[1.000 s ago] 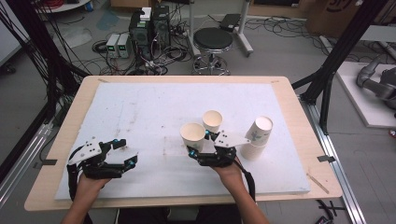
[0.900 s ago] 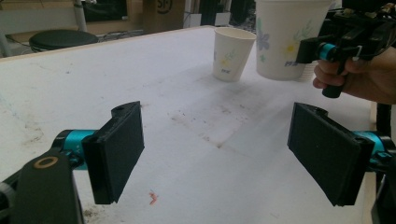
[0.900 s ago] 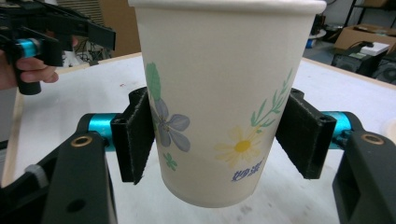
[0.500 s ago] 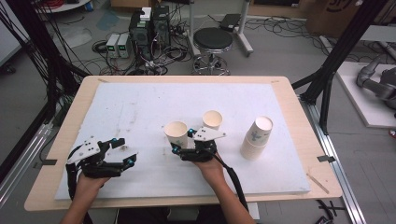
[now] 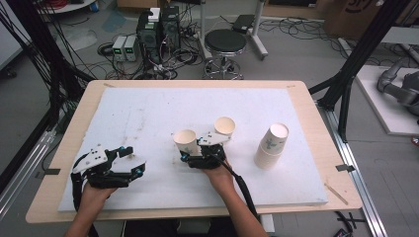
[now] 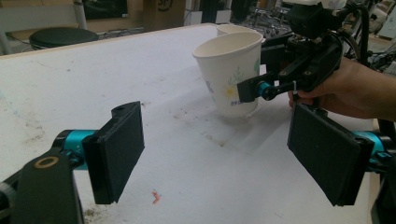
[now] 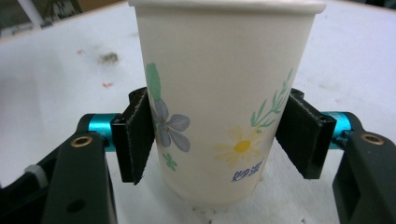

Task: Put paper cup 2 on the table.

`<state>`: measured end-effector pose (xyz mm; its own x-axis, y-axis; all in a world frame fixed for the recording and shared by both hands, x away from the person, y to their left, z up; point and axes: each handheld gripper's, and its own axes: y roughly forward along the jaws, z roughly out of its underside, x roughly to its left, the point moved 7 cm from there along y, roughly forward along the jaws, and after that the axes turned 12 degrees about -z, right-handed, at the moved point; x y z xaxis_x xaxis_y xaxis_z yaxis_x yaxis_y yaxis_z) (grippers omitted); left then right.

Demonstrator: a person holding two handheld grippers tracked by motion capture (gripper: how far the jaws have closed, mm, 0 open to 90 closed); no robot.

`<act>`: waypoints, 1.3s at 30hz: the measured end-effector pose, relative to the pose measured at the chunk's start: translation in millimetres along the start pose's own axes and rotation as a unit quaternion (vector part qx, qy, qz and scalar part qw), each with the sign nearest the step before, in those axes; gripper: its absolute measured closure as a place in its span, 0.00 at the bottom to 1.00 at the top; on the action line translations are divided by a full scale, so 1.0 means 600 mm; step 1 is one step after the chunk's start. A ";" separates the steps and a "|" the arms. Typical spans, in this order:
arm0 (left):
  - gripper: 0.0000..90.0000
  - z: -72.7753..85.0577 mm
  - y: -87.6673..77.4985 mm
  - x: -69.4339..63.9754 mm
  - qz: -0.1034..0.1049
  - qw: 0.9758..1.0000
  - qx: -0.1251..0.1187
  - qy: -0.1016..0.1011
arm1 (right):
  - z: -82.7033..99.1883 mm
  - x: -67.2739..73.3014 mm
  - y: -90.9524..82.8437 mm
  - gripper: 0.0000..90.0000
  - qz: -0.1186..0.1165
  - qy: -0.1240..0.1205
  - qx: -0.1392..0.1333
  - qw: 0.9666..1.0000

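A white paper cup [image 5: 187, 142] printed with flowers stands upright near the middle of the white board [image 5: 148, 113]. My right gripper [image 5: 191, 154] is shut on it, and both black pads [image 7: 135, 135] press the cup [image 7: 224, 102] low on its sides. In the left gripper view the cup [image 6: 229, 74] has its base at the board's surface. My left gripper [image 5: 136, 165] rests at the front left with its jaws wide apart [image 6: 223, 154] and nothing between them. It points toward the held cup.
A second open cup [image 5: 224, 127] stands just right of and behind the held one. A stack of upturned cups [image 5: 272, 145] is farther right. Beyond the table's far edge are a stool [image 5: 225, 42] and cabled electronics [image 5: 158, 29].
My right gripper has carried the flowered cup leftward and a little down, away from the second cup and the stack. The left gripper has stayed where it was.
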<state>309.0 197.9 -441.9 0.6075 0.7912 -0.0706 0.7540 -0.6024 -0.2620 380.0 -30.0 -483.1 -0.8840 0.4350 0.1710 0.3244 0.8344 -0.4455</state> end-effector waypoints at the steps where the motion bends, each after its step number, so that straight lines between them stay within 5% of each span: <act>1: 0.21 0.000 0.000 0.000 0.000 1.000 0.000 0.001 | 0.001 0.000 0.002 0.37 -0.001 -0.001 0.007 1.000; 4: 0.21 0.001 0.000 0.001 0.000 1.000 0.002 -0.001 | 0.005 0.002 0.006 0.37 0.005 -0.007 0.036 0.999; 18: 0.21 0.004 0.000 0.005 -0.003 1.000 0.007 -0.005 | 0.020 0.007 -0.016 0.37 0.008 -0.037 0.082 0.996; 29: 0.21 0.006 0.003 0.001 0.001 1.000 0.011 -0.003 | 0.028 0.004 -0.026 0.32 0.000 -0.027 0.083 0.996; 39: 0.21 0.004 0.006 0.000 0.004 1.000 0.009 -0.008 | 0.033 0.007 -0.072 0.25 0.002 -0.028 0.067 0.997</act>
<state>310.9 196.2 -445.3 0.6095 0.7878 -0.0890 0.7444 -0.6073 -0.2778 355.3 -71.0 -480.4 -0.9015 0.4157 0.1201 0.2841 0.7781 -0.5602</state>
